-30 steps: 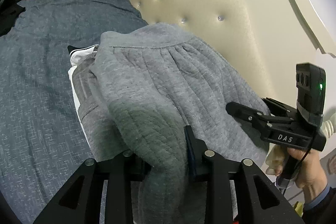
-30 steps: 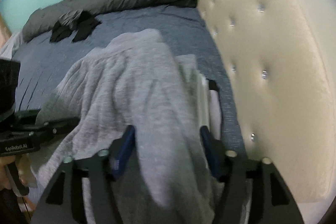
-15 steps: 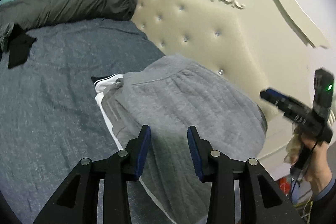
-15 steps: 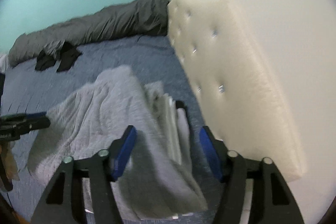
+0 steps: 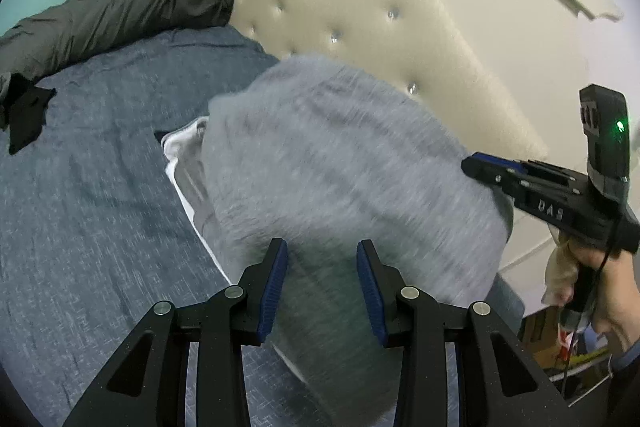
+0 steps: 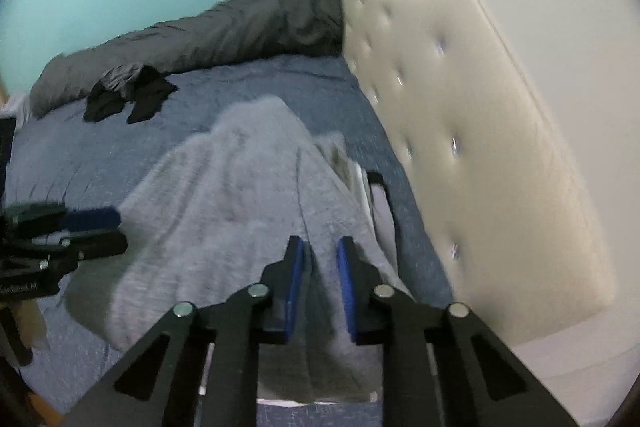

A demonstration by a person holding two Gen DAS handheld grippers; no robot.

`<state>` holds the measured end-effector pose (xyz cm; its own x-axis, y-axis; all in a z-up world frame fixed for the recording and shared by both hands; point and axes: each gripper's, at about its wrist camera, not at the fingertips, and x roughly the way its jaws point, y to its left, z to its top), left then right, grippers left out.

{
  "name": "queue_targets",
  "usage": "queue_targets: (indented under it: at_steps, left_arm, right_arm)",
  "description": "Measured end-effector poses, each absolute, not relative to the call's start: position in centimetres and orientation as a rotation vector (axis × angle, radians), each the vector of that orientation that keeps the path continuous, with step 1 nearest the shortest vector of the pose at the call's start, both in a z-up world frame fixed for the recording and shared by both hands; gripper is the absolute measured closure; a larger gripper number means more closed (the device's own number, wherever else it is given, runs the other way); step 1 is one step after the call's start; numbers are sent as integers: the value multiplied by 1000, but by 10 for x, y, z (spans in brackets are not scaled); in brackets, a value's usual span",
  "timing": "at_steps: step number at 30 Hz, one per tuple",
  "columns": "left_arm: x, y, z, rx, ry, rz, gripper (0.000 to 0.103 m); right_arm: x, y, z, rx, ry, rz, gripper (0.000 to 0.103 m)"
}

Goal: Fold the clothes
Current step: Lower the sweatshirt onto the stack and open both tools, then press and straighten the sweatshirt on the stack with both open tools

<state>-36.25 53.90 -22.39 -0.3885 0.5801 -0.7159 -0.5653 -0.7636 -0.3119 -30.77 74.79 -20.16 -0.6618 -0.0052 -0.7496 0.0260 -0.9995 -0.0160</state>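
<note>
While the grey garment point(image 5: 344, 171) lies on the bed point(image 5: 92, 195), the left tool point(image 5: 322, 283) gapes apart; the right tool point(image 6: 318, 287) is narrowly parted, gripping nothing.

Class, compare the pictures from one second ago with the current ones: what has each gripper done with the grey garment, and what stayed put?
Both grippers let go of the grey quilted sweatshirt, which dropped onto the folded pile. The left gripper is open above it; the right gripper has since narrowed around a ridge of it. The dark duvet and black clothes stayed put.
</note>
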Motion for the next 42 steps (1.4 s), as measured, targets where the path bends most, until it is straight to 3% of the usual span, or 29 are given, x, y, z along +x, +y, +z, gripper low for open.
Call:
queue_targets:
  at_steps: [16, 23, 33, 37, 42]
  left_arm:
    - [-353, 553, -250, -1126, 34, 2159, 63]
    - [-351, 552, -234, -1129, 27, 2185, 66]
    - [-324, 549, -209, -1046, 59, 2187, 66]
    - [-326, 551, -219, -1061, 73, 2184, 65]
    - [-330, 550, -232, -1078, 60, 2174, 65]
  right_arm:
    - [-295, 788, -267, 1208, -354, -2847, 89]
    - [-293, 786, -258, 1240, -334, -2859, 89]
    - [-248, 782, -206, 1032, -261, -3000, 88]
    - [-249, 786, -222, 1089, -284, -2993, 89]
    - [-251, 790, -243, 1162, -315, -2979, 97]
